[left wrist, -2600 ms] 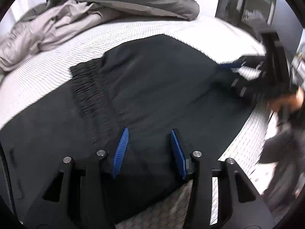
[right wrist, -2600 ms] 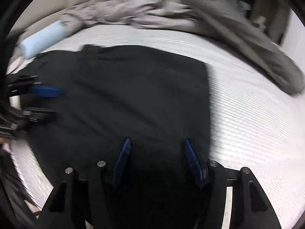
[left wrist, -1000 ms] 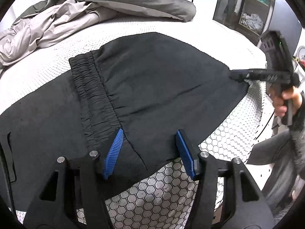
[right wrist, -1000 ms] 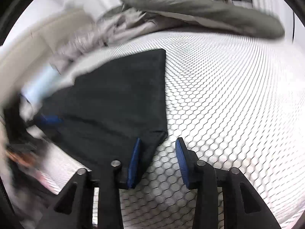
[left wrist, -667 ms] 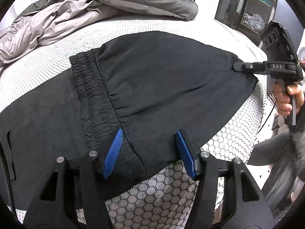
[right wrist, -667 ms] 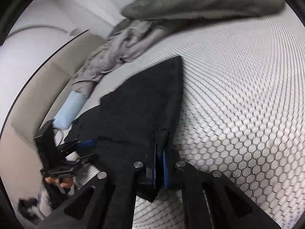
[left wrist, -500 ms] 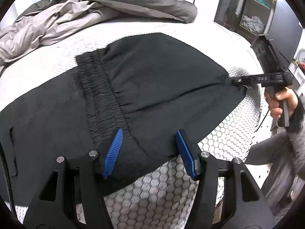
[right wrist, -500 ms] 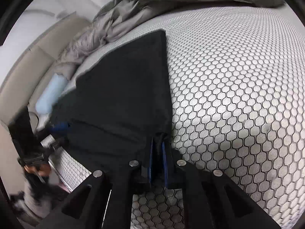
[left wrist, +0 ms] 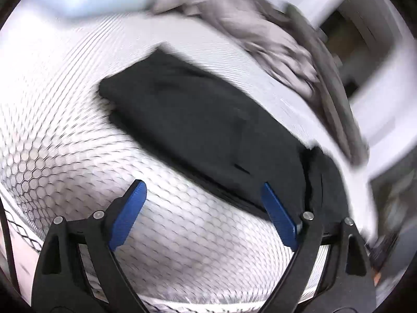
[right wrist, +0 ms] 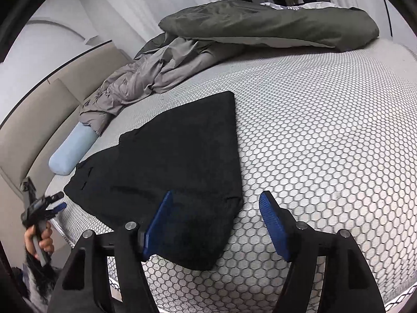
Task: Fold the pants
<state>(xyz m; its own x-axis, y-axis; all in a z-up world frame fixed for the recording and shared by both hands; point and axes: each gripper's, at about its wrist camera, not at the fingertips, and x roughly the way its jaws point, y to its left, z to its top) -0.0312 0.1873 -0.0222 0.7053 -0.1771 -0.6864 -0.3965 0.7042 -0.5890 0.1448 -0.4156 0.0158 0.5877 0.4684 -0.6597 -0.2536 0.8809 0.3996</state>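
On the white honeycomb-patterned mattress (right wrist: 325, 120) the black fabric pants (right wrist: 177, 161) are laid folded and released, while the jaws of the left gripper (left wrist: 206, 214) and the right gripper (right wrist: 216, 224) are opening on nothing, so a fresh grasp seems needed next.

Bed (right wrist: 325, 120) with a white cover printed in a dark honeycomb pattern, seen from its near edge. Lying directly on it: folded black pants (right wrist: 177, 161), flat, with one corner close to the near edge; a crumpled grey sheet (right wrist: 156, 75) toward the far side; a dark olive duvet (right wrist: 265, 26) bunched along the far edge, overlapping the sheet; and a pale blue bolster (right wrist: 71, 154) at the beige padded headboard (right wrist: 34, 120), just beside the pants.
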